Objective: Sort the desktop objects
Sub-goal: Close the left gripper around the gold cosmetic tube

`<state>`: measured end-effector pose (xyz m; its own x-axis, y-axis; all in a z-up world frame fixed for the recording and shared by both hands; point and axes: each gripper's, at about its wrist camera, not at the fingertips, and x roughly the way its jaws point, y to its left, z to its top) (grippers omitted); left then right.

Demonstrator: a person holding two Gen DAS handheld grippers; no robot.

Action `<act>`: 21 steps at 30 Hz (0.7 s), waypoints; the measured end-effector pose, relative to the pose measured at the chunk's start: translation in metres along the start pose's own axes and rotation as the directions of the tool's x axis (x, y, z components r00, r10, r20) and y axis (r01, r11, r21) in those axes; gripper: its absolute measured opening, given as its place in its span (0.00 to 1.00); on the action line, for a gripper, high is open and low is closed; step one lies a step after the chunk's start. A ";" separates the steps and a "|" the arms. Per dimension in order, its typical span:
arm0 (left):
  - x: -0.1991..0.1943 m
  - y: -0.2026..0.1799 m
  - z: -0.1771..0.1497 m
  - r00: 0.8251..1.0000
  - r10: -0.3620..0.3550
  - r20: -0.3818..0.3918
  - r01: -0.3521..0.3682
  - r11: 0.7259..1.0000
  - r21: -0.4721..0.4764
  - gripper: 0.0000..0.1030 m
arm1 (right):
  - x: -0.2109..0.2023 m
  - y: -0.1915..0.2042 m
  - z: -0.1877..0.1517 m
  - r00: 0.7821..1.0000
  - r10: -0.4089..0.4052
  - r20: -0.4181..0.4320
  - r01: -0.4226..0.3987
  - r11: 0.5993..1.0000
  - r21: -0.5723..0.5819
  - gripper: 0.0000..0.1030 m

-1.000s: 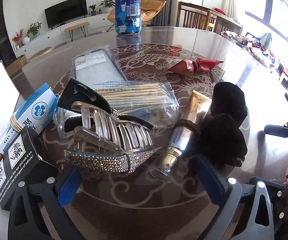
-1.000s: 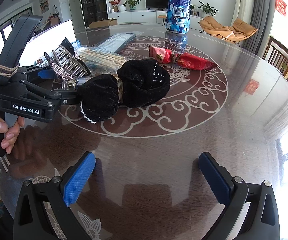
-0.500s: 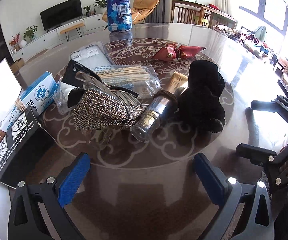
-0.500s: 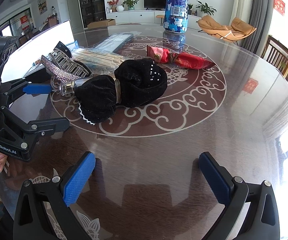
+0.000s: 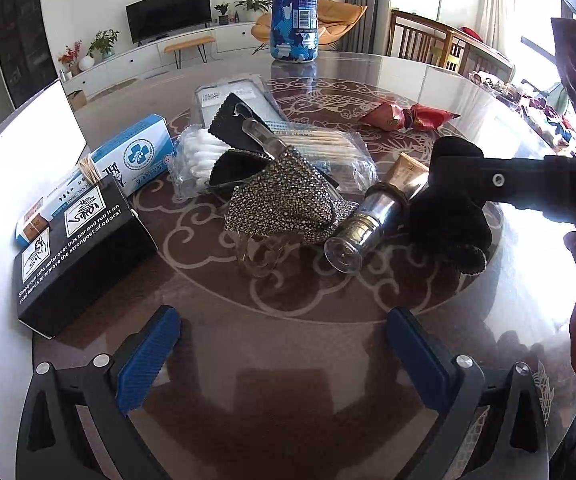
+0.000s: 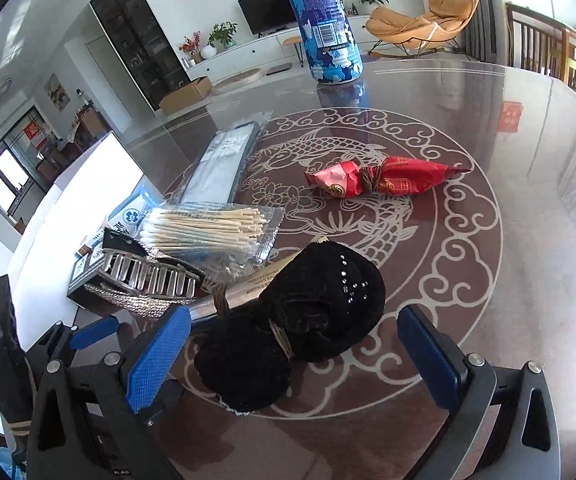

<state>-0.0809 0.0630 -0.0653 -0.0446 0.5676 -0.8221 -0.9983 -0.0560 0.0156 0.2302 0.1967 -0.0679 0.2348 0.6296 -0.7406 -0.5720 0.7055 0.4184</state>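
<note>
Through the left wrist camera, my left gripper [image 5: 280,352] sits low in the frame, jaws wide apart with nothing between them. The clutter fills the middle: a rhinestone hair claw [image 5: 288,204] at centre, a tube with a clear cap [image 5: 362,228] just right of it, and the black velvet scrunchie [image 5: 452,220] further right, partly hidden by the right tool's dark arm crossing in from the right edge. A black box [image 5: 76,248] and a blue-and-white box [image 5: 128,160] lie at the left.

Through the right wrist camera, my right gripper [image 6: 292,356] is also spread, empty, its blue pads bracketing the scrunchie [image 6: 300,324] in the lower centre. I judge the scrunchie soft, light and compressible, so it should squash rather than slip; I'd pinch across the narrow banded waist between its two lobes. It leans against the tube, which could roll if dragged. A cotton swab pack [image 6: 212,232] lies centre-left, a red wrapped snack [image 6: 384,178] right of centre, well apart.
</note>
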 end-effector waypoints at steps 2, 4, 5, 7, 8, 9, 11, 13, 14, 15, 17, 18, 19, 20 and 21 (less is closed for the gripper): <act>0.000 0.000 0.000 1.000 0.000 0.000 0.000 1.000 0.001 1.00 | 0.016 0.002 0.003 0.996 -0.063 -0.064 0.060 0.998 -0.037 1.00; 0.000 0.000 0.000 1.000 0.000 0.000 0.000 1.000 0.001 1.00 | 0.013 -0.006 0.001 0.995 -0.090 -0.048 0.088 0.994 -0.059 1.00; 0.000 0.000 0.000 1.000 0.000 0.000 0.000 1.000 0.001 1.00 | 0.008 -0.012 -0.002 0.992 -0.119 -0.038 0.117 0.991 -0.067 1.00; 0.000 0.000 0.000 1.000 0.000 0.000 0.000 1.000 0.000 1.00 | -0.002 -0.032 -0.010 0.989 -0.144 -0.034 0.142 0.989 -0.051 1.00; 0.000 0.000 0.000 1.000 0.000 0.000 0.000 1.000 0.001 1.00 | -0.006 -0.043 -0.014 0.989 -0.146 -0.036 0.145 0.989 -0.036 1.00; 0.000 0.000 0.000 1.000 0.001 0.000 -0.001 1.000 0.002 1.00 | -0.011 -0.054 -0.018 0.988 -0.152 -0.038 0.151 0.988 -0.029 1.00; 0.001 0.001 0.001 1.000 0.001 -0.001 -0.001 1.000 0.000 1.00 | -0.019 -0.067 -0.027 0.988 -0.147 -0.038 0.146 0.988 -0.047 1.00; 0.001 0.000 0.001 1.000 0.009 -0.001 -0.009 1.000 -0.001 1.00 | -0.027 -0.073 -0.036 0.987 -0.155 -0.035 0.151 0.984 -0.099 1.00; 0.000 -0.001 0.001 1.000 0.012 -0.002 -0.012 1.000 -0.002 1.00 | -0.028 -0.072 -0.040 0.985 -0.168 -0.034 0.163 0.978 -0.127 1.00; 0.000 -0.001 0.001 1.000 0.011 -0.003 -0.011 1.000 -0.002 1.00 | -0.028 -0.071 -0.043 0.983 -0.181 -0.028 0.175 0.973 -0.151 1.00; 0.001 -0.004 0.002 1.000 -0.010 -0.006 0.010 1.000 0.020 1.00 | -0.028 -0.068 -0.049 0.980 -0.200 -0.004 0.196 0.963 -0.183 1.00; 0.001 -0.009 0.003 1.000 -0.028 -0.009 0.028 0.998 0.048 1.00 | -0.029 -0.070 -0.051 0.980 -0.197 0.011 0.196 0.965 -0.175 1.00; 0.002 -0.014 0.004 0.999 -0.050 -0.013 0.051 0.996 0.080 1.00 | -0.029 -0.070 -0.052 0.979 -0.201 0.021 0.201 0.965 -0.171 1.00; 0.003 -0.021 0.005 0.997 -0.070 -0.016 0.072 0.991 0.109 1.00 | -0.030 -0.070 -0.053 0.979 -0.204 0.028 0.206 0.965 -0.165 1.00; 0.003 -0.027 0.006 0.996 -0.088 -0.019 0.089 0.987 0.135 1.00 | -0.030 -0.070 -0.053 0.978 -0.206 0.030 0.209 0.965 -0.161 1.00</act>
<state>-0.0544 0.0715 -0.0650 0.0438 0.5546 -0.8309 -0.9942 0.1063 0.0185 0.2214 0.1110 -0.1028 0.3717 0.4800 -0.7946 -0.6291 0.7597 0.1646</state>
